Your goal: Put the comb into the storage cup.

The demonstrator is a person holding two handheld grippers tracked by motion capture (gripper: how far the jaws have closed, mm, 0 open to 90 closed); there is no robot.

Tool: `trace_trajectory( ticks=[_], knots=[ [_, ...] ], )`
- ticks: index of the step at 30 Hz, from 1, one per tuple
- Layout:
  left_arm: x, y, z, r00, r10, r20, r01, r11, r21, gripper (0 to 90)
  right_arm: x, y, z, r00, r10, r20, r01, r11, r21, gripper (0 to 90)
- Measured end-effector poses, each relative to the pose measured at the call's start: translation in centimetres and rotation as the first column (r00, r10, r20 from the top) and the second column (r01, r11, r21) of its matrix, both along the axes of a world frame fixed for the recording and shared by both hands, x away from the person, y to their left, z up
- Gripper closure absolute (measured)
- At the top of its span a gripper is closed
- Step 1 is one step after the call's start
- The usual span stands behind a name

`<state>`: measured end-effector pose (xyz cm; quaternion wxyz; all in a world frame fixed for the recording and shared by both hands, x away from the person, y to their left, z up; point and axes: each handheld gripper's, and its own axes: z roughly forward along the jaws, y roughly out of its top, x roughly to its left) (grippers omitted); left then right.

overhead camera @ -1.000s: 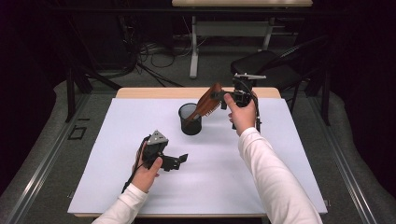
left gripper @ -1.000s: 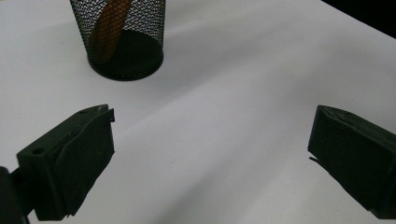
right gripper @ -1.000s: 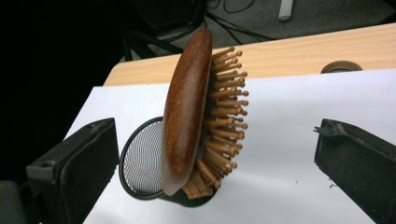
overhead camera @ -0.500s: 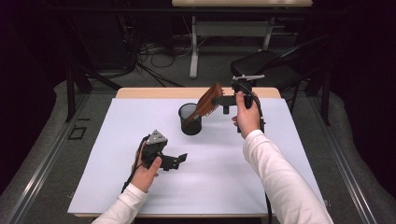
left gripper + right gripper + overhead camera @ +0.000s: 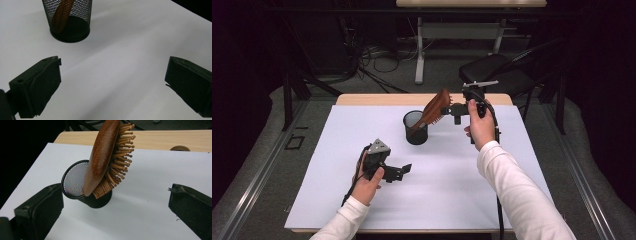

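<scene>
The wooden hairbrush stands handle-down in the black mesh cup, its bristled head leaning out over the rim toward the right gripper. In the right gripper view the 2 jaws stand wide apart with the brush head ahead and between them, touching neither, so this gripper is open and holds nothing. Judging from that, the placing looks done: the brush is in the cup and free of the jaws. What seems left is to draw the right gripper back and clear without catching the bristles, which point toward its right jaw.

The left gripper rests low over the white sheet, its jaws also spread and empty, with the cup ahead of it and a little to its left, well apart.

Room for moving: behind and to the right of the right gripper the sheet is bare, so a straight retreat toward the person looks safe. Ahead of it, beyond the cup, the sheet ends at a strip of wooden table edge. The cup stands well in from every edge of the sheet. The tilted head could tip the cup if nudged, in my judgement.
</scene>
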<state>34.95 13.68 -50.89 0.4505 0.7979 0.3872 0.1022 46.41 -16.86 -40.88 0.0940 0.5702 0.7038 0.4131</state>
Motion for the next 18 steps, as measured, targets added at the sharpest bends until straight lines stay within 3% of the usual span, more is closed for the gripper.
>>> trace_trajectory(
  ticks=[18],
  knots=[
    [0.2,0.7,0.4,0.9999,0.013,0.0,-0.013,0.9998,-0.014,0.4,-1.4,-1.2,-0.2,0.9989,0.042,0.02,-0.042,0.999,0.016,0.0]
  ],
)
